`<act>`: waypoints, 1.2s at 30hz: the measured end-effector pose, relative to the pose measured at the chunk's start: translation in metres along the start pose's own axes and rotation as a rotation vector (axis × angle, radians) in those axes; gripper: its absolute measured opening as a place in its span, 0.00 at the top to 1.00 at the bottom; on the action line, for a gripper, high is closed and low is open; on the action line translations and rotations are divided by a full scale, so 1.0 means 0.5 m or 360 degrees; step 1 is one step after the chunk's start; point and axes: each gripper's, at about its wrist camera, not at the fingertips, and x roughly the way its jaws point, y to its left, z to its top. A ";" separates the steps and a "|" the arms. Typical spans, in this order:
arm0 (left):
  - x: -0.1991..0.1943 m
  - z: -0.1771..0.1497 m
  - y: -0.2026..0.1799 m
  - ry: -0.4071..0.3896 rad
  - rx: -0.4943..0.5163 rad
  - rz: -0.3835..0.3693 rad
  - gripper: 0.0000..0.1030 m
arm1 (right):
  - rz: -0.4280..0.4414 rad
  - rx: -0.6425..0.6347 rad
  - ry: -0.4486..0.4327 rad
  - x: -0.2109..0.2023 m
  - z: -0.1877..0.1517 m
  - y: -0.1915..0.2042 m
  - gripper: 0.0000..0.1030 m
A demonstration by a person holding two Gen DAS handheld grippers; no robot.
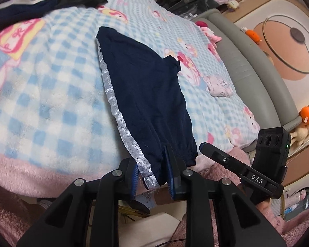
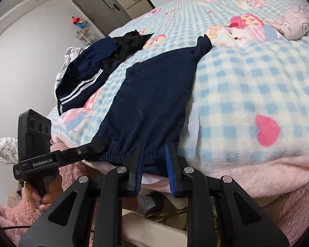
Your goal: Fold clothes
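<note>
Navy trousers with a silver side stripe lie stretched out on a blue-checked blanket. Their elastic end hangs over the near bed edge. In the left wrist view my left gripper is shut on that end, near the silver stripe. In the right wrist view my right gripper is shut on the same elastic end of the trousers, further along it. Each gripper shows in the other's view, the right gripper and the left gripper, both at the hem.
A pile of dark clothes with white stripes lies at the far side of the bed. A small pale printed cloth sits near the grey bed frame. Plush toys lie beyond the frame. A socked foot stands below the bed edge.
</note>
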 end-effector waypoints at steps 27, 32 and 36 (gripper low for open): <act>0.128 0.226 0.039 0.0057 -0.0062 0.0059 0.73 | 0.0041 0.0186 -0.0010 0.163 0.249 -0.049 0.79; 0.081 0.201 0.004 -0.0154 0.0153 0.0088 0.53 | 0.0081 0.0090 -0.0113 0.102 0.262 -0.025 0.59; 0.065 0.193 0.034 -0.0230 0.0094 0.0149 0.53 | -0.0138 -0.0041 -0.0058 0.097 0.220 -0.026 0.59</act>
